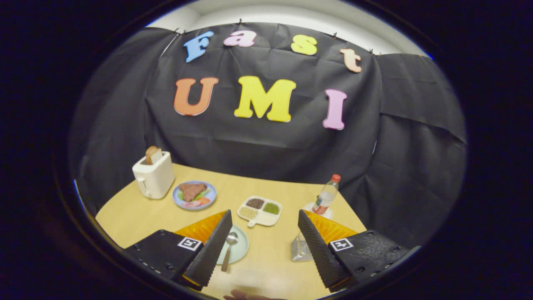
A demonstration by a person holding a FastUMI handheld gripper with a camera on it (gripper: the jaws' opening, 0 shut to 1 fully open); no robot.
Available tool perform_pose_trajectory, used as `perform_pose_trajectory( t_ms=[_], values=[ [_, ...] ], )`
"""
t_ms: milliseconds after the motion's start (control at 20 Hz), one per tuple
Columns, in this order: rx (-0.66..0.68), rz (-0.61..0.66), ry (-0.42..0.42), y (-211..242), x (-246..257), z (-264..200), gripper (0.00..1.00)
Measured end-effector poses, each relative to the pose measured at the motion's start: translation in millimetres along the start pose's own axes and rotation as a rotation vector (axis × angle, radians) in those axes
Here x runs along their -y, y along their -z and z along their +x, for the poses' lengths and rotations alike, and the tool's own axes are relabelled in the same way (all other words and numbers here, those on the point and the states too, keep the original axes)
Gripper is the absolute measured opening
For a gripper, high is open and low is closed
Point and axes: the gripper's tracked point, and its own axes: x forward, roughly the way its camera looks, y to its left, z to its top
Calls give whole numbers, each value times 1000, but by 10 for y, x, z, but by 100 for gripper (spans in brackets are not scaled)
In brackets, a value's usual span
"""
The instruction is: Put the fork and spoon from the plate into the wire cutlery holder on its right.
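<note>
On the pale wooden table (266, 258), a metal spoon (229, 249) lies on the round pale-green plate (241, 250) beside the left finger, bowl pointing away, handle toward the camera, while the gripper (263, 237) gapes wide and empty, the wire cutlery holder (300, 249) by its right finger.

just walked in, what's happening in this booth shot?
A hand-held gripper hovers open above the wooden table, holding nothing. By one finger, a spoon lies on a pale green plate; by the other stands the wire cutlery holder. Beyond sit a divided tray, a bottle, a food plate and a toaster.
</note>
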Motion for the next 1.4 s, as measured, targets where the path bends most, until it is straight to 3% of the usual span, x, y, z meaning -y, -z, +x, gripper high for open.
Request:
perform_pose_trajectory(
  t_ms=[400,700,950,1300,1400],
  values=[
    [-388,39,-108,1213,-359,177,96],
    [-592,25,-165,1672,-575,302,96],
    [-715,4,-229,1851,-754,355,93],
    [-860,-29,-226,1992,-810,606,93],
    [-891,-31,-228,1983,-817,653,84]
  ],
)
